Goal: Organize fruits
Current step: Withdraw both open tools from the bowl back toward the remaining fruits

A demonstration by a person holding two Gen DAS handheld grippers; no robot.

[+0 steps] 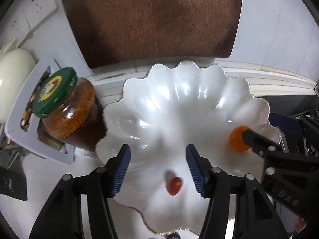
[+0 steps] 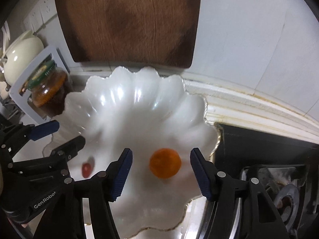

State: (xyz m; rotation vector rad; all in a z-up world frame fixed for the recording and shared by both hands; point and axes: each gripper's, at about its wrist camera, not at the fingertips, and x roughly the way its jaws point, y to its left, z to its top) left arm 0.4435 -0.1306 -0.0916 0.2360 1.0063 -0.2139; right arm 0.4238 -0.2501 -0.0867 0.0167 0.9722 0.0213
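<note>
stove burner [image 2: 287, 197] in right wrist view only

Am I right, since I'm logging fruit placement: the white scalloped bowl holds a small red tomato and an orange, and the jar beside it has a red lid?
Not quite. The jar's lid is green, not red, as the left wrist view shows. The rest holds: the white scalloped bowl holds a small red tomato and an orange.

A glossy white scalloped dish [image 2: 139, 107] sits below a matt, grained wooden board [image 2: 127, 22], with a shiny glass jar [image 1: 71, 119] at the left.
</note>
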